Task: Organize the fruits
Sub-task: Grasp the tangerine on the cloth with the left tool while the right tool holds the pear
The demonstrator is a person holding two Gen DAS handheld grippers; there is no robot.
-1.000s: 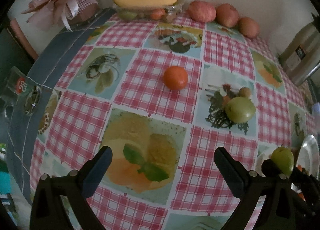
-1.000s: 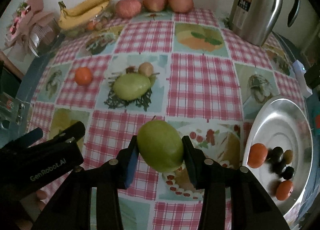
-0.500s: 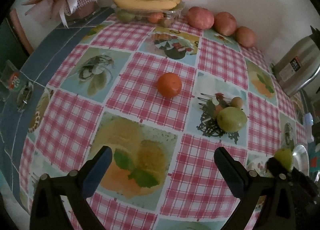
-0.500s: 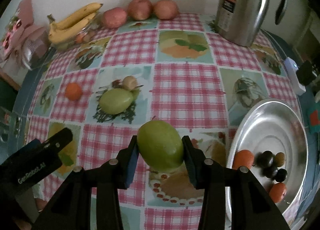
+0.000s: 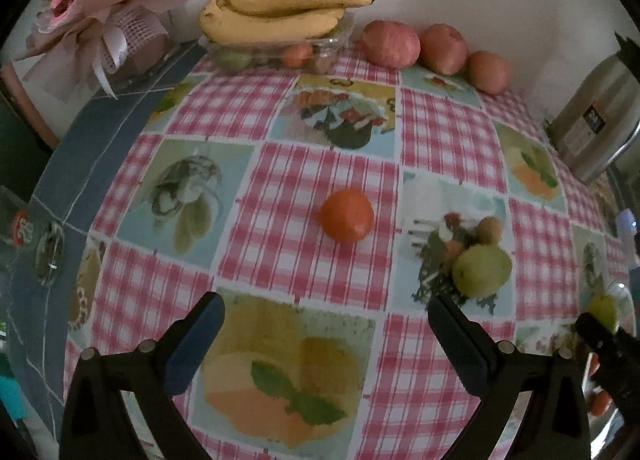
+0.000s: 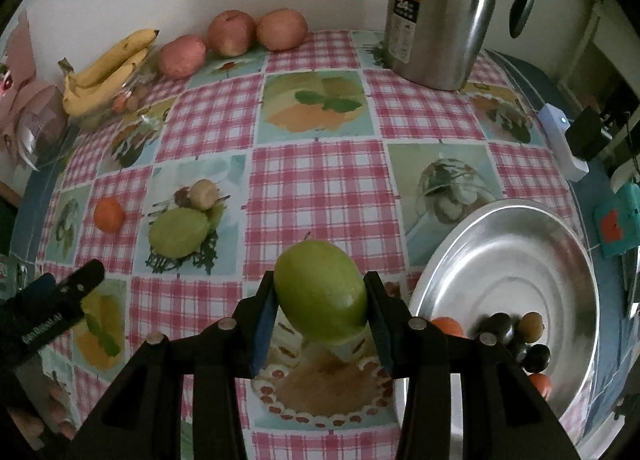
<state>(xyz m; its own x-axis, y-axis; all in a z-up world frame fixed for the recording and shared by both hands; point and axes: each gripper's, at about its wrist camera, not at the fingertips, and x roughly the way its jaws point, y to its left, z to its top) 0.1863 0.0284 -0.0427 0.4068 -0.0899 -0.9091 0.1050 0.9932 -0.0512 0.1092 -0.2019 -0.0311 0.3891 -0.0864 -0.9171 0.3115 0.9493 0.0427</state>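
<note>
Fruits are scattered over a table (image 6: 316, 184) under a pink checked cloth, and the biggest landing place for them is the steel plate (image 6: 520, 244) at the right edge, already holding a few small dark and orange pieces along its near side. Behind it a tall steel jug (image 6: 440, 8) stands against the wall, well clear of the plate.

Compared with a second ago the plate sits closer to the right gripper (image 6: 322, 316), which has carried its green fruit (image 6: 320, 292) sideways toward it; the jaws are narrow and clamped on that fruit, one pad on each flank. I judge the drop into the plate is the step in hand, and the fruit hangs just short of the rim, over the cloth.

The left gripper (image 5: 324, 344) has its jaws wide with nothing between them, hovering above bare cloth. Ahead of it lie an orange fruit (image 5: 347, 215), then a second green fruit (image 5: 482, 270) touching a small tan one (image 5: 490, 230).

Bananas (image 5: 276, 14) on a clear tray and three apples (image 5: 434, 46) line the far wall. The middle of the cloth is open, so both hands have room; only the plate's raised rim and the fruit already inside call for care.
</note>
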